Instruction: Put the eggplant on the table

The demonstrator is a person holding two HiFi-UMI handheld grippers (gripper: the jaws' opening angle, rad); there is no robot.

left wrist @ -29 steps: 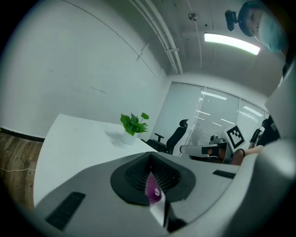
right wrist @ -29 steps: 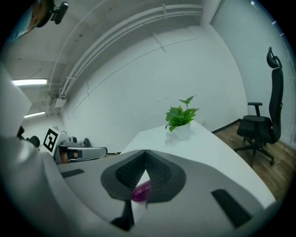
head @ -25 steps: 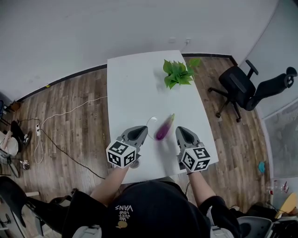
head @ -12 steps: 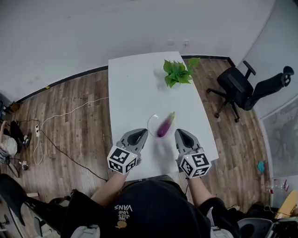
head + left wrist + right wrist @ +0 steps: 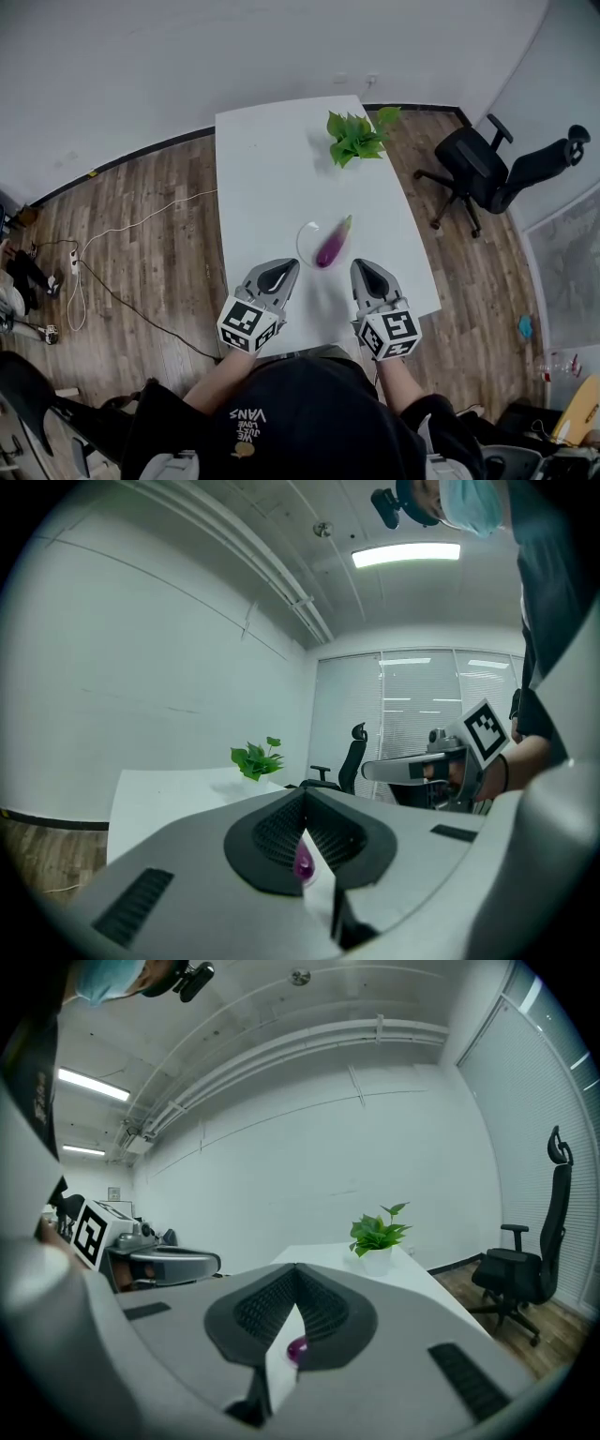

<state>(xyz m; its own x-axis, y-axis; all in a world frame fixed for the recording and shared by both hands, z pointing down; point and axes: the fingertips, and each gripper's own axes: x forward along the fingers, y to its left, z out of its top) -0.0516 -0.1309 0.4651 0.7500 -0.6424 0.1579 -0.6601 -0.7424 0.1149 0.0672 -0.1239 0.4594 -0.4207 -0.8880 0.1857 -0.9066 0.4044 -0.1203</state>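
The white worktop (image 5: 262,178) carries a plant (image 5: 354,138) at its far right corner. In its near half, toward the right edge, the purple eggplant (image 5: 333,244) lies across a plate (image 5: 306,242). The left tool (image 5: 284,269) and right tool (image 5: 364,270) hover at the near edge, clenched and empty. The eggplant looks light, glossy and probably slippery, so its thick middle seems the best hold.

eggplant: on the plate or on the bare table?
On the plate. In the head view the eggplant lies across the right side of the round plate, stem end past its rim.
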